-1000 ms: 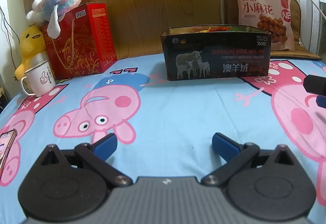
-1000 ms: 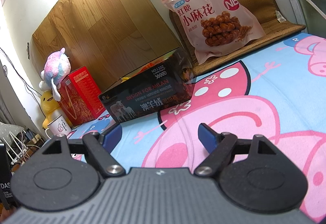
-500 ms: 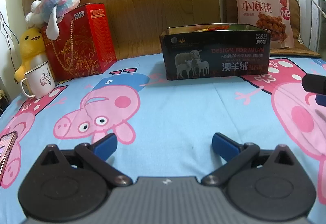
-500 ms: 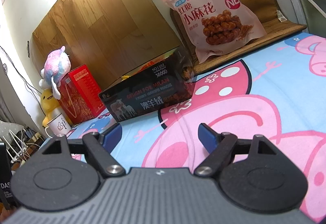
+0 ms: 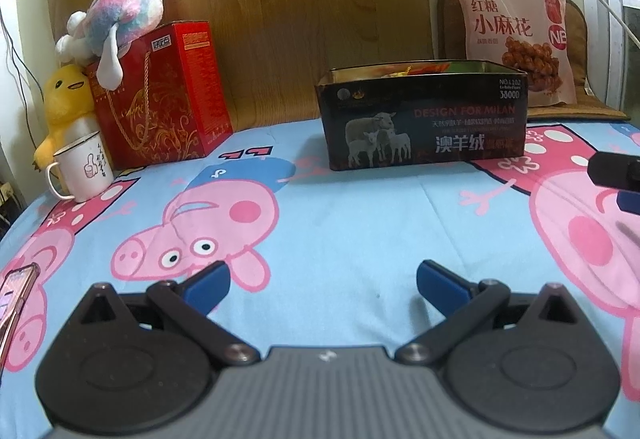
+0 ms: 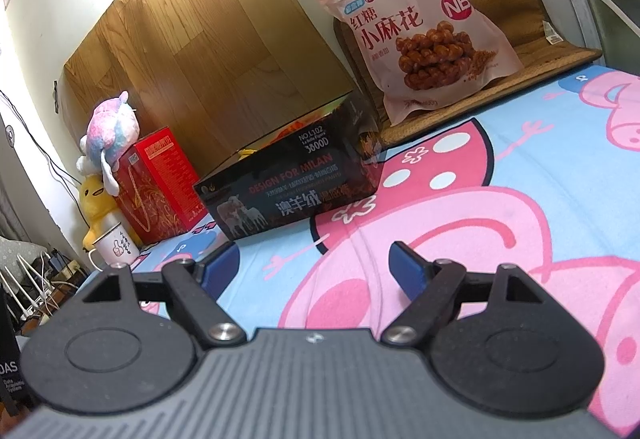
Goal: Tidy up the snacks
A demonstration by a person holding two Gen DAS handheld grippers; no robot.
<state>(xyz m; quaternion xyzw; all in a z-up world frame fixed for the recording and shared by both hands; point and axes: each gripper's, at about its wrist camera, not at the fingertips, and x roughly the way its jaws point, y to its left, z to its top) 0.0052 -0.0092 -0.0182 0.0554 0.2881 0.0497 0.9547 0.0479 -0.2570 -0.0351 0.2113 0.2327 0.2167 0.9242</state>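
Your left gripper (image 5: 322, 281) and right gripper (image 6: 314, 261) both hover over the cartoon-pig bedsheet (image 5: 360, 215) with jaws spread wide, nothing between them. Farther ahead sits the open black sheep-print box (image 5: 426, 123) — colourful packets showing inside — and behind it, to its right, the pink fried-dough-twist snack bag (image 6: 420, 27) leans upright on a woven mat.

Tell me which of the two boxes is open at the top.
The black box with the sheep picture: its top is open and snack wrappers show inside. The red box is closed, with a plush toy on it.
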